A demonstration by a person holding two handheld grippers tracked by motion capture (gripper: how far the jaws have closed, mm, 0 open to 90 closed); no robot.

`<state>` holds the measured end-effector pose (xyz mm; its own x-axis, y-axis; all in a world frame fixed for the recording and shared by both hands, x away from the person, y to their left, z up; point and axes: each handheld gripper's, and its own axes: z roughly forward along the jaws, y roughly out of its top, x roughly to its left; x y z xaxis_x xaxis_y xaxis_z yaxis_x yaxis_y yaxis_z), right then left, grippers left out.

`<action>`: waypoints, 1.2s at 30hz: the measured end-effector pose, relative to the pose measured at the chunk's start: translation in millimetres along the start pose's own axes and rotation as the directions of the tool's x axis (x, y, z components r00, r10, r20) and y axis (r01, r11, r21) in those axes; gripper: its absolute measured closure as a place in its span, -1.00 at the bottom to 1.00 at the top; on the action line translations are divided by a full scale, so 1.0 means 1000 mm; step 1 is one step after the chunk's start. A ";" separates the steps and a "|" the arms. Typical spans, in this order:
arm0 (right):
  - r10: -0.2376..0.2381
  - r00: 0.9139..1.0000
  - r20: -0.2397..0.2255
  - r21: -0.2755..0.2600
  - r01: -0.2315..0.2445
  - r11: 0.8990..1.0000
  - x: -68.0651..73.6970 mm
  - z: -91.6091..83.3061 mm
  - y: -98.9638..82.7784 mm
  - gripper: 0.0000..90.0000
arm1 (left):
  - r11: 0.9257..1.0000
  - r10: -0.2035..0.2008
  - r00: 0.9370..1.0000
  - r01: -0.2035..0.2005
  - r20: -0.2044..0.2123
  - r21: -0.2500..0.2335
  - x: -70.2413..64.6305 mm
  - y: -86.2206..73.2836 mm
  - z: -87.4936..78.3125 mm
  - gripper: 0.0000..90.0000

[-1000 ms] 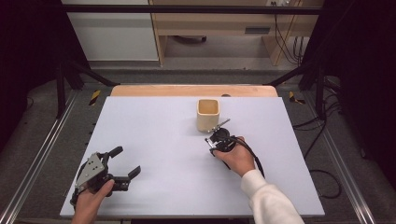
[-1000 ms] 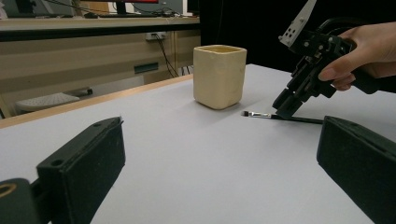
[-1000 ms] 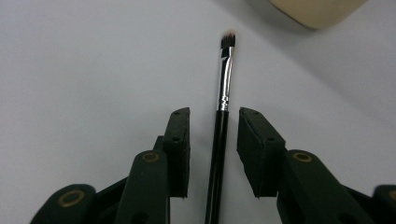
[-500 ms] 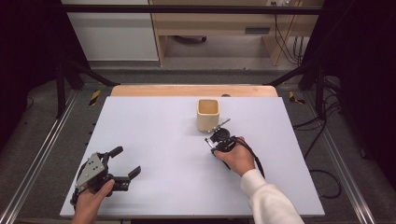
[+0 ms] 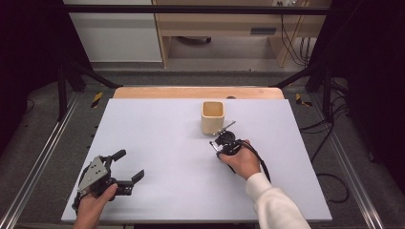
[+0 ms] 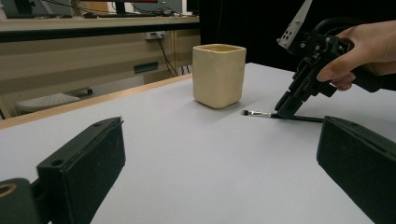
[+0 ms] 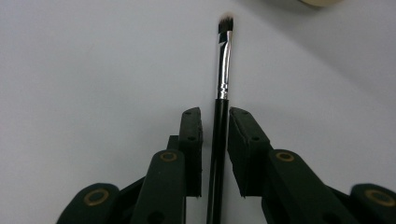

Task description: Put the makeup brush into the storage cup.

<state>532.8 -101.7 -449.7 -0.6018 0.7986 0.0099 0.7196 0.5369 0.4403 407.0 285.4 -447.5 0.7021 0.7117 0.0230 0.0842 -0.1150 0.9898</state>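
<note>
Brush (image 7: 222,70) lies flat on the white table (image 5: 157,138), a slim black handle with a silver ferrule and a dark tuft; on my high view it sits just below the cream cup (image 5: 213,117), toward five o'clock from it, near but not touching; in my left gripper view the tuft (image 6: 244,112) points at the cup's (image 6: 219,74) foot, with bare tabletop between them. My right gripper (image 7: 215,135) straddles the handle; its jaws stand slightly apart, one on each side, with a thin gap showing on both sides, so I see no clamp on it. From above, that gripper (image 5: 223,143) angles down from my right hand (image 5: 244,162), whose white sleeve (image 5: 274,205) enters from five o'clock. My left gripper (image 5: 128,167) rests well apart at the table's seven o'clock corner, held in my left hand (image 5: 90,205); its jaws gape wide, with nothing between them. A wooden strip (image 5: 191,92) edges the table at twelve o'clock.
</note>
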 end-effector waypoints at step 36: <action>0.008 0.999 -0.039 0.001 -0.008 1.000 0.000 -0.002 -0.004 0.86 | 1.000 0.002 1.000 -0.002 0.000 -0.001 0.000 0.000 0.000 -0.98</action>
<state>529.3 -104.3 -449.0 -0.6089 0.7917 0.0490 0.7249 0.5304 0.4394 407.2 285.2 -447.4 0.7021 0.7116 0.0245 0.0824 -0.1154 0.9899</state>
